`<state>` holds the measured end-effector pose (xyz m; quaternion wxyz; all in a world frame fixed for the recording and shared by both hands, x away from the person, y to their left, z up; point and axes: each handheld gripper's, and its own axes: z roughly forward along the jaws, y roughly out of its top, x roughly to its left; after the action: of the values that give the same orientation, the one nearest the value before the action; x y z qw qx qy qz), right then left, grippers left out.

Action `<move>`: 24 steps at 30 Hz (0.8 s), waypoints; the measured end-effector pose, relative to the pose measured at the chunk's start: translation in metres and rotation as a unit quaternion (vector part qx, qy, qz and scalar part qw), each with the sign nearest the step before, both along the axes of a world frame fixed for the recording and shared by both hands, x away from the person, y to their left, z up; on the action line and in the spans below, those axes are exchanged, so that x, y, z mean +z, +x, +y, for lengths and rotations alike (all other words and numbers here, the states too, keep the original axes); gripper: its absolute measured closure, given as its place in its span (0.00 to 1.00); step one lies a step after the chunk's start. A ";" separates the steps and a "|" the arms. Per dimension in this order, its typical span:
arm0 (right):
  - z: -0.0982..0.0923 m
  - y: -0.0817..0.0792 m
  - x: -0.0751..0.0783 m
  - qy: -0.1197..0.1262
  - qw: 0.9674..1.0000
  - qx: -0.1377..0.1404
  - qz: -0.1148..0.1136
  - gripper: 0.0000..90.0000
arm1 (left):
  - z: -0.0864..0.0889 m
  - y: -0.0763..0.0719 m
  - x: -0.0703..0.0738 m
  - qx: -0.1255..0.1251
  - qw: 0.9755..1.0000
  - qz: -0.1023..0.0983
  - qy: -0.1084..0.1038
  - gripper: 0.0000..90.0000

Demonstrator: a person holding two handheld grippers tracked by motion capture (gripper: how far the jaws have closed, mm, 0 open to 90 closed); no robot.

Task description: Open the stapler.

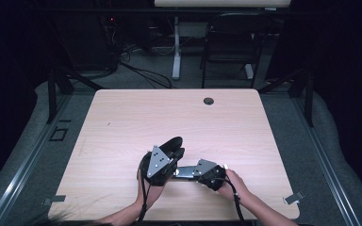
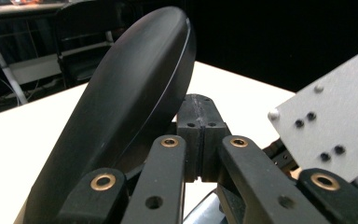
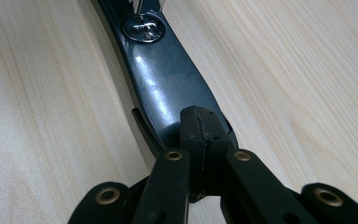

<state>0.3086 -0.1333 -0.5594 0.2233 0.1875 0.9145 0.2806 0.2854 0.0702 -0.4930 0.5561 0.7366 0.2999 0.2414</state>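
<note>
resting near the front edge of the light wooden table (image 1: 122,117), a black hinged object, which looks like a large stapler (image 1: 181,165), sits between the two hand-held grippers. the left gripper (image 1: 167,157) stands at the object's left end, where a rounded black upper arm (image 2: 126,112) rises at a tilt, away from the person. in the left gripper view that arm leans up just beside the jaws, which are closed pad against pad; whether they pinch an edge of it cannot be told. the right gripper (image 1: 202,170) points leftward along the tabletop, a hand (image 1: 233,183) wrapped around its body. in the right gripper view its jaws are closed together at the near end of the glossy dark base (image 3: 168,88), which lies flat on the wood and carries a round metal rivet (image 3: 144,28) farther along. a small round cable hole (image 1: 209,100) sits near the table's far edge.
</note>
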 end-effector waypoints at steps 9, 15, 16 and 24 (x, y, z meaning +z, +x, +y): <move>0.000 0.000 0.000 0.003 1.000 0.001 0.000 1.00 | 0.003 0.000 0.004 0.011 1.000 -0.004 0.000 1.00; 0.001 0.000 0.000 0.004 1.000 0.001 -0.001 1.00 | 0.006 0.001 0.006 0.017 1.000 -0.005 -0.004 1.00; 0.001 0.000 0.000 0.004 1.000 0.001 -0.001 1.00 | 0.006 0.001 0.006 0.019 1.000 -0.005 -0.004 1.00; 0.001 -0.001 0.000 -0.003 1.000 0.003 -0.004 1.00 | 0.011 0.002 0.010 0.018 1.000 -0.008 -0.012 1.00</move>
<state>0.3075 -0.1318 -0.5595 0.2265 0.1834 0.9150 0.2789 0.2875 0.0810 -0.4832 0.5629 0.7225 0.3113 0.2534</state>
